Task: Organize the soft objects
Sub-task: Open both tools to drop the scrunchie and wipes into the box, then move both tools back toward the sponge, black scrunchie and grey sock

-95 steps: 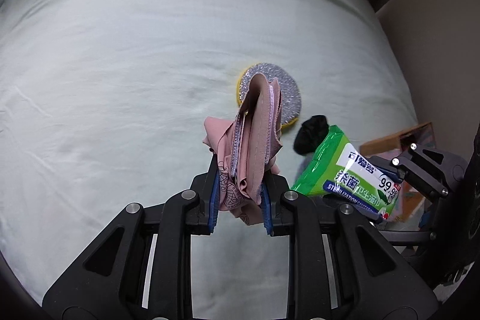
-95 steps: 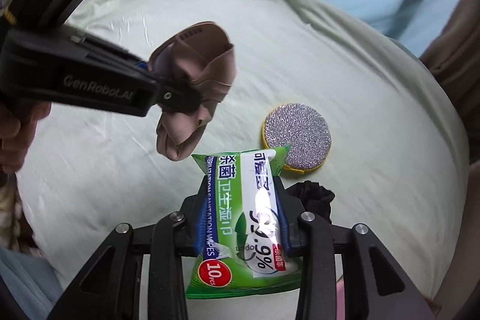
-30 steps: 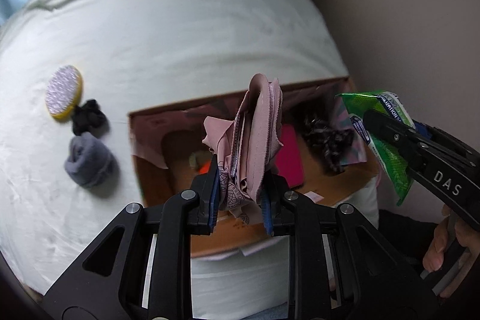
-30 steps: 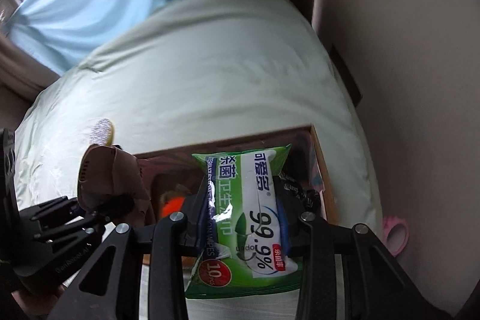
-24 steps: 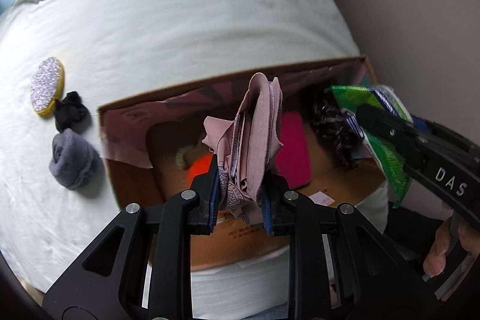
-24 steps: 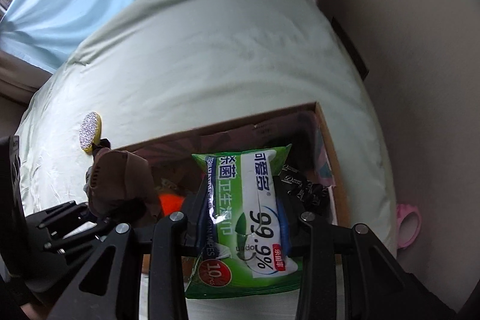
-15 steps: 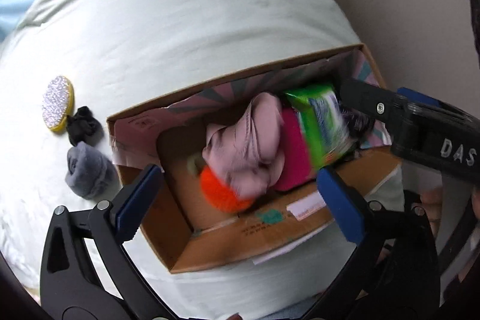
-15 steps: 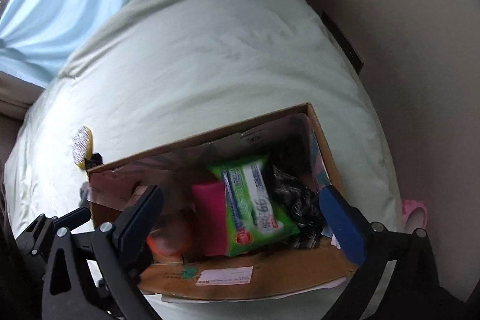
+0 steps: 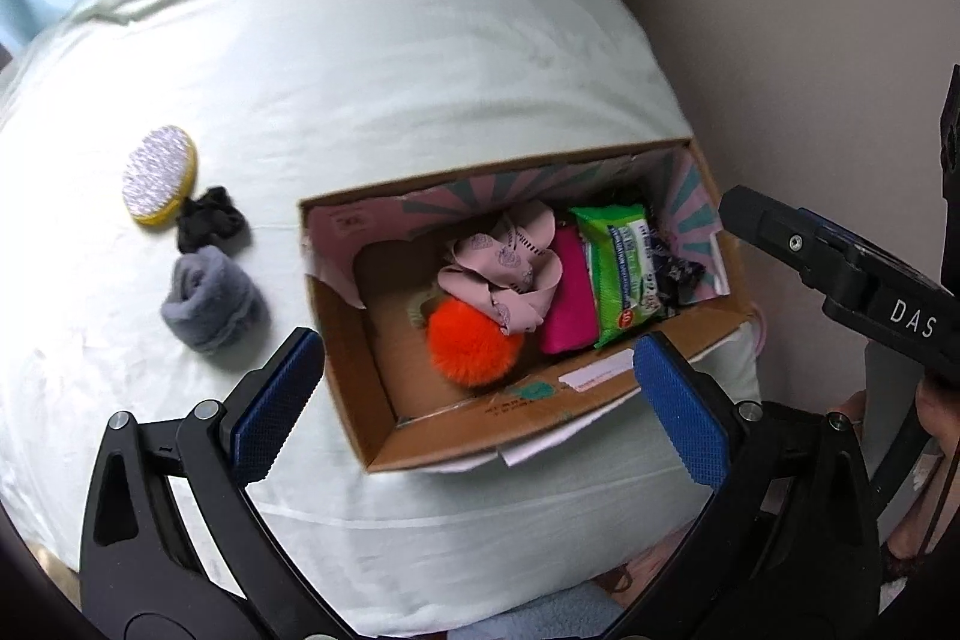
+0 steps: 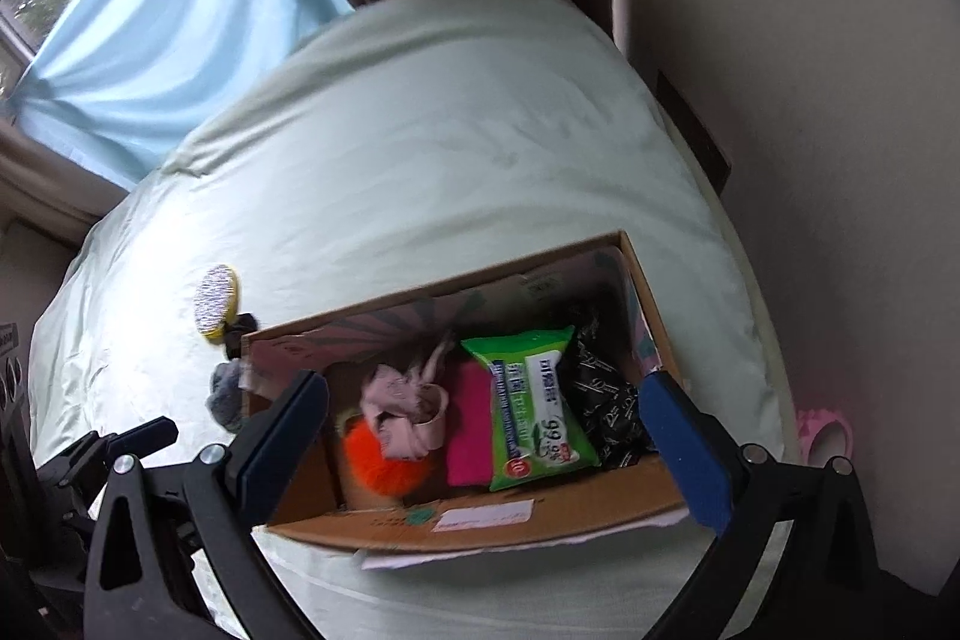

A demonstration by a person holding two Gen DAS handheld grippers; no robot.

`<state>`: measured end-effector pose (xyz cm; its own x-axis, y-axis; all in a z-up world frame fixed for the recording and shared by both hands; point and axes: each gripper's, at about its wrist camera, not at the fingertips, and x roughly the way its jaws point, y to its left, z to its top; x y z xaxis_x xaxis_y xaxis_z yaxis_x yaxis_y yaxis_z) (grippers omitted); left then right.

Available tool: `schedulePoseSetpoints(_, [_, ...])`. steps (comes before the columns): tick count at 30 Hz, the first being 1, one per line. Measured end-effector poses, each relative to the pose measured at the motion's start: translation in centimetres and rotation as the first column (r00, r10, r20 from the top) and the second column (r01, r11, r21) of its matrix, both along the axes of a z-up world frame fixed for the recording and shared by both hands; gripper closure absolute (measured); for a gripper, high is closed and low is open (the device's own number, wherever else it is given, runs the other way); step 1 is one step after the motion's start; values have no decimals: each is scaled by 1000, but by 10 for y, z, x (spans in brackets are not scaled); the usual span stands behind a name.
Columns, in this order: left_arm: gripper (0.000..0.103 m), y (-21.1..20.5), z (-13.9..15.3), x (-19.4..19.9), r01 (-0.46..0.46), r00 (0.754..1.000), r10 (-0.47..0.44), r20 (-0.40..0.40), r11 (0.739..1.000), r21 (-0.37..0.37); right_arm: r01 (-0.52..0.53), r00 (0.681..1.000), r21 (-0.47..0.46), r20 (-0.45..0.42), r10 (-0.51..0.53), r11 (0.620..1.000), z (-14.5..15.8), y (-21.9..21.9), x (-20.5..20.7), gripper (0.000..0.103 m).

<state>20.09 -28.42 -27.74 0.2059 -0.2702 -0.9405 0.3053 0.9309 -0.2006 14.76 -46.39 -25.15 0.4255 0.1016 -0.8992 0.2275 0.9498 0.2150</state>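
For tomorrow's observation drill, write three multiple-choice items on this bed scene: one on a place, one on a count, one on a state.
1. Where does the green wipes pack lie?
A. on the bedsheet
B. in the cardboard box
C. in the right gripper

2. How many loose items lie on the bedsheet left of the box?
A. one
B. three
C. five

3. How do the left gripper's jaws stand?
A. shut on cloth
B. shut, empty
C. open, empty

Key: B, the pack sits beside the magenta item; B, scrub pad, black cloth, grey rolled sock; C, blue pads wide apart.
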Motion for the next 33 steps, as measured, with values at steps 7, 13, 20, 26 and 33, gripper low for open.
schedulePoseSetpoints(7, [0, 50, 66, -28, -27, 991, 34, 132, 998, -52, -43, 995, -79, 87, 50, 996, 63, 41, -26, 0])
schedulePoseSetpoints(13, [0, 115, 114, -53, -51, 970, 65, 233, 996, -67, -71, 982, -113, 168, 90, 991, 109, 90, -50, 0])
schedulePoseSetpoints(20, [0, 207, 154, -78, -98, 930, 112, 351, 994, -56, -101, 960, -159, 245, 138, 982, 144, 175, -78, 0])
schedulePoseSetpoints(26, [0, 281, 169, -95, -153, 897, 178, 406, 984, -93, -115, 927, -209, 329, 180, 971, 160, 241, -94, 0])
schedulePoseSetpoints(33, [1, 333, 160, -96, -163, 896, 194, 400, 981, -110, -148, 907, -195, 363, 212, 970, 158, 294, -96, 0])
